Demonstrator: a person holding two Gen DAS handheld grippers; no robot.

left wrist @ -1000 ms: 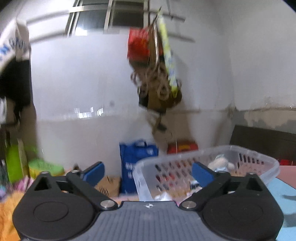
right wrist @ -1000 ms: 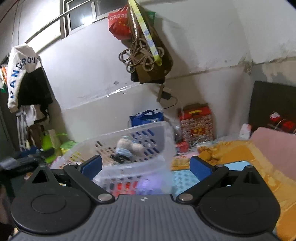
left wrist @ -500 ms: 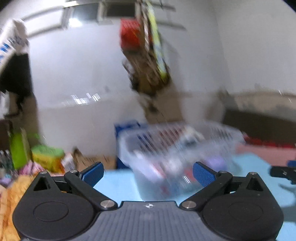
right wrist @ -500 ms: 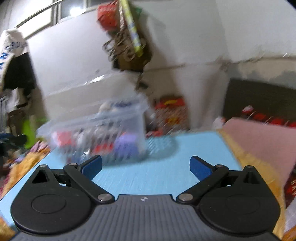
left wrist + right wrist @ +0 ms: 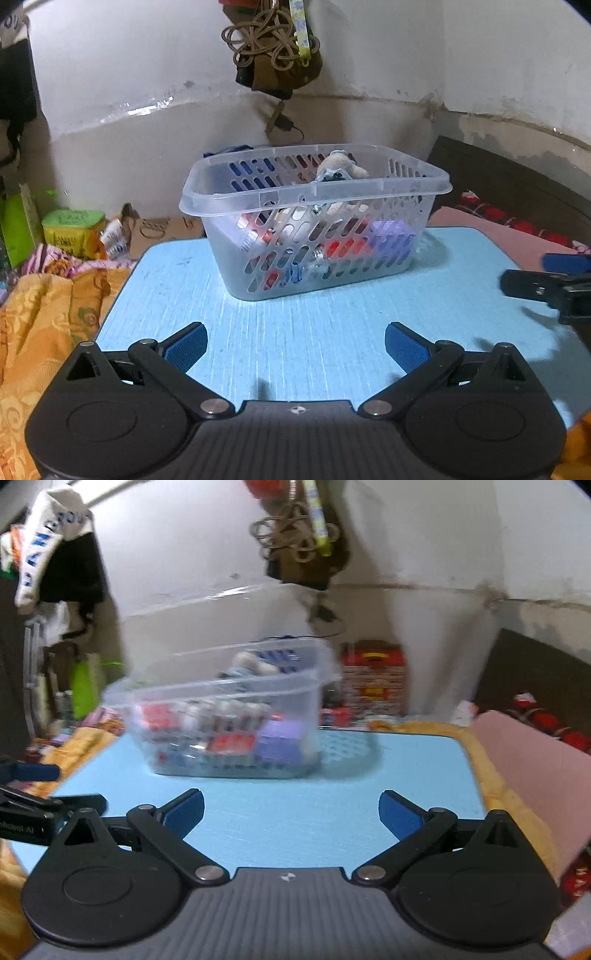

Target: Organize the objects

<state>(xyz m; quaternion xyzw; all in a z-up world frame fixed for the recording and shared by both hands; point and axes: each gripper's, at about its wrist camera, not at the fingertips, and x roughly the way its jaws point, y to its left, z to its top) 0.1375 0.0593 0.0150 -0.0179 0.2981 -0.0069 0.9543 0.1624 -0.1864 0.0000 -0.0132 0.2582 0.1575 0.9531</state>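
Basket (image 5: 316, 221): a clear slotted plastic basket is seen standing upright on the light blue tabletop (image 5: 303, 325), ahead of the left claw (image 5: 293, 347) and apart from it; in the right wrist view it (image 5: 229, 716) lies ahead and slightly left of the right claw (image 5: 291, 814), blurred.
Contents: a pale plush toy (image 5: 341, 168) is seen at the top of the heap, behind the near rim; red and purple items are visible through the slots, too indistinct to be named.
Left claw: released, with the blue pads (image 5: 184, 347) held wide apart and only bare tabletop between them.
Right claw: released, with the pads (image 5: 399, 816) spread wide and nothing held between them.
Claws together: each is caught at the edge of the other's view, well apart from the basket.
Surroundings: an orange patterned cloth (image 5: 44, 325) is seen left of the left claw; a tangle of cords and a brown bag (image 5: 277, 55) hangs on the wall beyond the basket.
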